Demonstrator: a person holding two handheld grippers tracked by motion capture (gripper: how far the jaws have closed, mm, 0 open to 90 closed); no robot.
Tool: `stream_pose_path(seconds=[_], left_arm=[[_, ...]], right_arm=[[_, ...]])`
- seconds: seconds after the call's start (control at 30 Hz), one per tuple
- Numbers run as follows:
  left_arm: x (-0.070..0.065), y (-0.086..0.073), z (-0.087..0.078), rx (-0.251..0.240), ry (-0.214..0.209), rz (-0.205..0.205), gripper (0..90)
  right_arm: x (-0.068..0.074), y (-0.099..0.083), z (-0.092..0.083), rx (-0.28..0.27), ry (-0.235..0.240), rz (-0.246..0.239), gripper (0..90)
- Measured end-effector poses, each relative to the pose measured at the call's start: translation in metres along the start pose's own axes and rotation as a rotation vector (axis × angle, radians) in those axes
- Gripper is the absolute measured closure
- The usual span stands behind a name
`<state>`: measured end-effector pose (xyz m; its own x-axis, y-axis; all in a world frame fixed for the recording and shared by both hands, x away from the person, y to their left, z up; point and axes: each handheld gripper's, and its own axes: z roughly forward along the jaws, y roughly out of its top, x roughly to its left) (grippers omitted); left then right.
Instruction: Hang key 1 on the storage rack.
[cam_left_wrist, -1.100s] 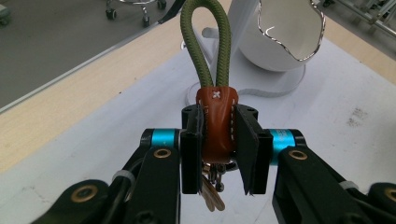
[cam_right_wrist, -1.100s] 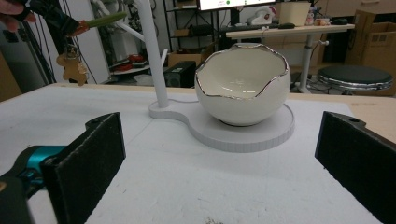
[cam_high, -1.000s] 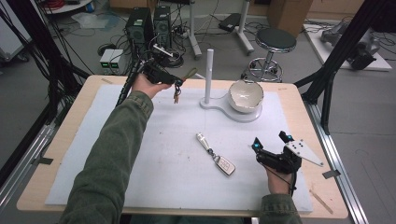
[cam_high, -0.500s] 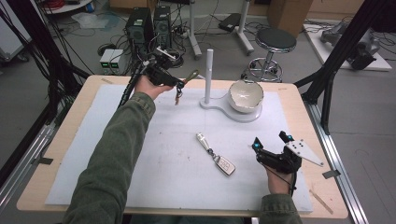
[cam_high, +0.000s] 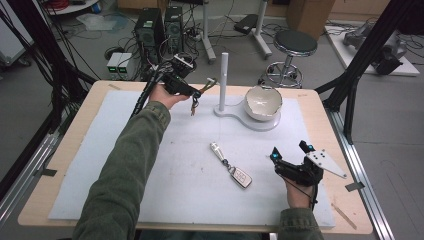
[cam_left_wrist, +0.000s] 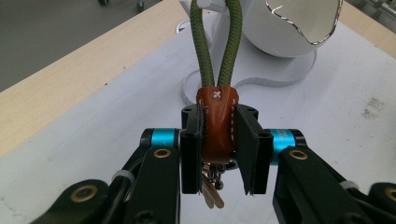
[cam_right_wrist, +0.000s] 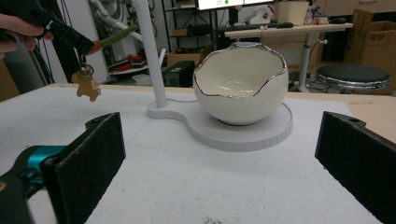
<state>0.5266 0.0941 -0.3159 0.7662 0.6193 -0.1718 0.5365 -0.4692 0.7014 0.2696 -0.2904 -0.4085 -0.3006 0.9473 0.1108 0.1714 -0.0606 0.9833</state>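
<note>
Keychain (cam_left_wrist: 216, 119) beside white post (cam_high: 223, 80)

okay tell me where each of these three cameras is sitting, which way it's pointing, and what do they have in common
High view: above the person's side, looking forward and down on the table; both forearms, left gripper and right gripper show.
Left gripper view: rides the left gripper, looking along jaws clamped on the keychain strap toward the egg-shaped bowl.
Right gripper view: rides the right gripper, low over the table, facing the bowl between open jaws; the other hand shows.
Shared: the bowl and white post.
</note>
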Motion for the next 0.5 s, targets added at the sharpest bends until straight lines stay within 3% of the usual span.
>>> stream_pose_path(seconds=[0.17, 0.37, 0.5], left_arm=[[-0.007, -0.002, 0.008, 0.027, 0.036, 0.065, 70.8], [-0.009, -0.003, 0.017, 0.046, 0.041, 0.089, 70.4], [-0.011, -0.005, 0.021, 0.045, 0.037, 0.074, 68.0]], right_arm=[[0.000, 0.000, 0.000, 0.004, 0.000, 0.006, 0.5], [0.000, 0.000, 0.000, 0.004, 0.001, 0.004, 0.5], [-0.001, 0.000, 0.000, 0.003, -0.001, 0.001, 0.5]])
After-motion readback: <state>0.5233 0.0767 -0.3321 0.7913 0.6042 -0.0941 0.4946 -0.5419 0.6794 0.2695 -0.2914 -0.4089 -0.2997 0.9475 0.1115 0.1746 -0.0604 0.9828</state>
